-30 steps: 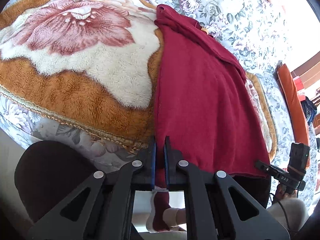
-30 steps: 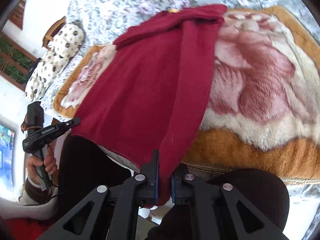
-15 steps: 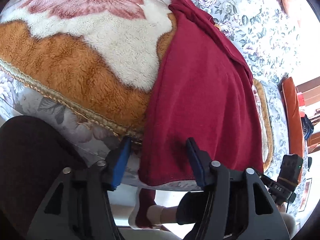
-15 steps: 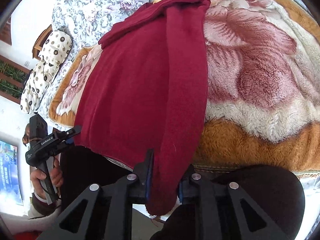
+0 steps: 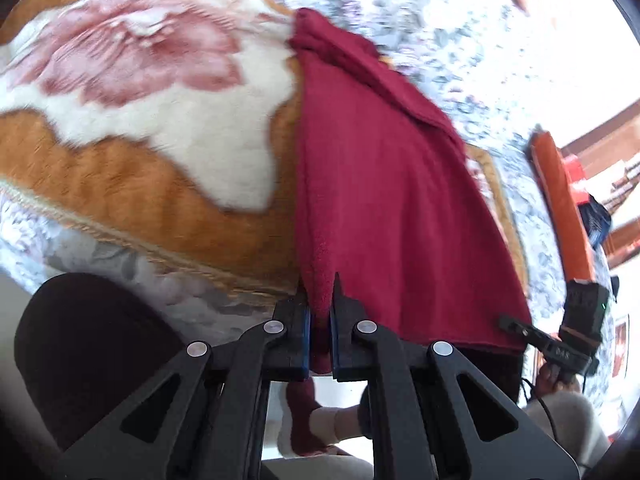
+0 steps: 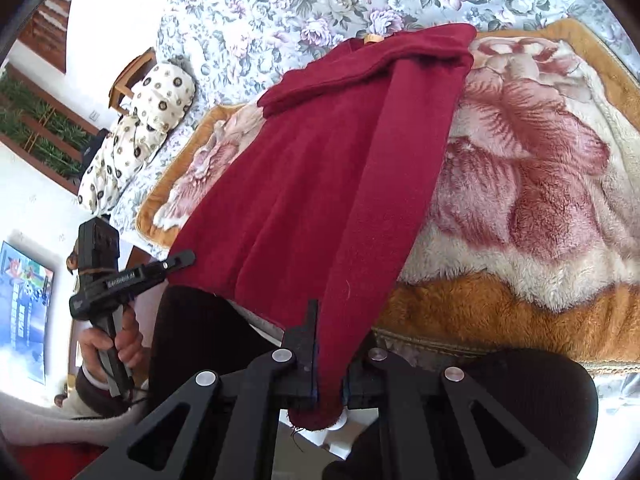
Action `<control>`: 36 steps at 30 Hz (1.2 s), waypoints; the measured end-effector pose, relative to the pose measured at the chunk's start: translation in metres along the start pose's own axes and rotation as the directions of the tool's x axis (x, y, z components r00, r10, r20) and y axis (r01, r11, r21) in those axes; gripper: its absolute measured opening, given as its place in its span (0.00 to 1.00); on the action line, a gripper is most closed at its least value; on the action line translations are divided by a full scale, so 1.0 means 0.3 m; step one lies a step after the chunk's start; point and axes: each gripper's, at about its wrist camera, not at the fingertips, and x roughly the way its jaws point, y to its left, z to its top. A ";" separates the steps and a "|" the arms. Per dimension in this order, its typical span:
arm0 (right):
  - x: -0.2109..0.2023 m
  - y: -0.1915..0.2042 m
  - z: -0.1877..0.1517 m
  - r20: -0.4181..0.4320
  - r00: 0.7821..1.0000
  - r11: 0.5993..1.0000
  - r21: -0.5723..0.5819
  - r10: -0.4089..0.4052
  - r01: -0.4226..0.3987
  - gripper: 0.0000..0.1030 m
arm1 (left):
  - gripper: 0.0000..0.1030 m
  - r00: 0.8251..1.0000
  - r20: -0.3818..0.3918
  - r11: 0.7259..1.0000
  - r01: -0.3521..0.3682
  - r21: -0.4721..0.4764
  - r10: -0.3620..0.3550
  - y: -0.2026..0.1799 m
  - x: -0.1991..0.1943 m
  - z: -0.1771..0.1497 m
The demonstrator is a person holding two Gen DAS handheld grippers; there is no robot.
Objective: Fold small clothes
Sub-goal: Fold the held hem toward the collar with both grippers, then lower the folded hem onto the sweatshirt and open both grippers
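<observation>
A dark red knitted garment (image 5: 392,200) lies lengthwise on a fleece blanket, its far end folded over. My left gripper (image 5: 319,320) is shut on the garment's near left hem corner at the bed's edge. My right gripper (image 6: 330,344) is shut on the near right hem corner of the same garment (image 6: 332,184). Each gripper shows in the other's view: the right one (image 5: 568,340) at the far hem corner, the left one (image 6: 120,276) at the left hem corner.
The orange, white and pink flowered fleece blanket (image 5: 132,120) covers a bed with a grey floral sheet (image 6: 280,4). A spotted pillow (image 6: 136,136) lies at the left. An orange cushion (image 5: 560,208) lies at the right. My dark-clothed knees (image 5: 80,352) are below the bed's edge.
My left gripper opened half a second ago and has shut again on the hem corner. My right gripper loosened a little and is tight on the hem again. The garment stays on the blanket.
</observation>
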 end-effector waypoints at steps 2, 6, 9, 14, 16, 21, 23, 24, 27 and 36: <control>0.000 -0.014 0.013 -0.003 1.000 1.000 0.009 0.003 -0.003 0.06 | 0.05 1.000 -0.008 1.000 0.001 -0.014 -0.002 0.015 0.009 0.001; -0.073 -0.025 0.069 0.063 0.994 0.996 0.005 0.088 -0.089 0.06 | 0.05 1.000 0.017 0.999 0.018 0.032 -0.019 -0.056 -0.010 0.032; -0.141 -0.029 0.162 0.129 0.986 0.995 -0.025 0.102 -0.100 0.06 | 0.05 0.997 0.059 0.997 0.049 0.059 -0.053 -0.109 -0.061 0.118; -0.245 -0.062 0.373 0.289 0.947 0.990 -0.035 0.139 -0.135 0.06 | 0.05 0.983 0.141 0.989 0.103 0.102 -0.117 -0.215 -0.107 0.358; -0.248 -0.093 0.472 0.325 0.936 0.991 -0.023 0.134 -0.133 0.06 | 0.05 0.977 0.174 0.988 0.103 0.111 -0.122 -0.246 -0.106 0.459; -0.185 -0.156 0.709 0.350 0.934 0.997 0.008 0.072 -0.079 0.06 | 0.05 0.976 0.210 0.993 0.036 0.116 -0.060 -0.305 -0.005 0.745; -0.154 -0.190 0.803 0.361 0.931 0.997 0.031 0.050 -0.066 0.06 | 0.05 0.978 0.206 0.995 0.018 0.096 -0.038 -0.302 0.060 0.837; -0.141 -0.216 0.842 0.364 0.930 0.996 0.041 0.055 -0.075 0.06 | 0.05 0.979 0.201 0.996 0.010 0.088 -0.028 -0.301 0.101 0.873; -0.078 -0.286 0.964 0.361 0.933 0.997 0.066 0.016 -0.043 0.06 | 0.05 0.983 0.182 0.998 -0.028 0.058 0.017 -0.296 0.235 0.983; 0.163 -0.564 1.183 0.338 0.938 0.978 0.208 -0.072 0.000 0.37 | 0.18 0.992 0.126 1.000 -0.010 -0.011 0.012 -0.221 0.486 1.195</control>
